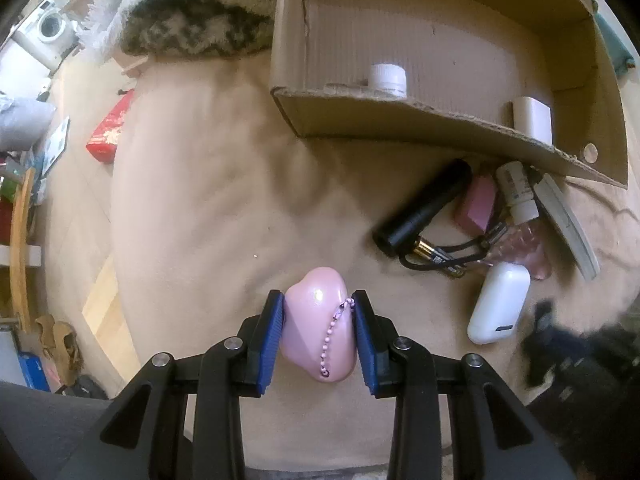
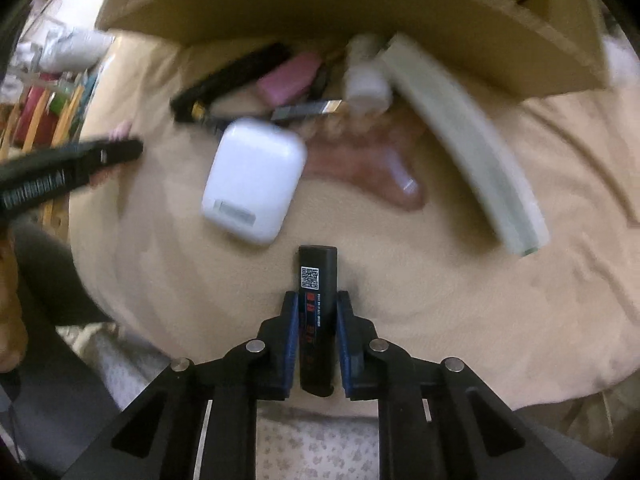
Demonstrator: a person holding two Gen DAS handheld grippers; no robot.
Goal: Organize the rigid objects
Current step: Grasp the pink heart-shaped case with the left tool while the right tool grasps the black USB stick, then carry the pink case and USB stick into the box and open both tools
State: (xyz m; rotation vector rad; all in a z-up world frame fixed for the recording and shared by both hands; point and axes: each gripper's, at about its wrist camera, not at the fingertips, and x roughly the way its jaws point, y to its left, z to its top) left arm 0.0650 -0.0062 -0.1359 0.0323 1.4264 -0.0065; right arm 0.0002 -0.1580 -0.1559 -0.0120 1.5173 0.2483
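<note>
Now | left claw (image 1: 319, 334) clamps glossy pink pebble-shaped case (image 1: 318, 330) | right claw (image 2: 318, 334) pinches slim black, seemingly plastic stick (image 2: 317, 312)

A beige blanket (image 1: 192, 184) covered the surface. A washing machine (image 1: 50, 28) stood far left, above pale wood flooring (image 1: 102, 300).

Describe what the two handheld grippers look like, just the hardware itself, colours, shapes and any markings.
Both match. The left gripper and the right gripper have matte black angular linkage arms joined by round silver pivot pins. Each finger ends in a flat blue pad with fine ribbing. No cables or printed markings show on either. Seen blurred from the right wrist view, the left gripper's black side looks ribbed.
</note>
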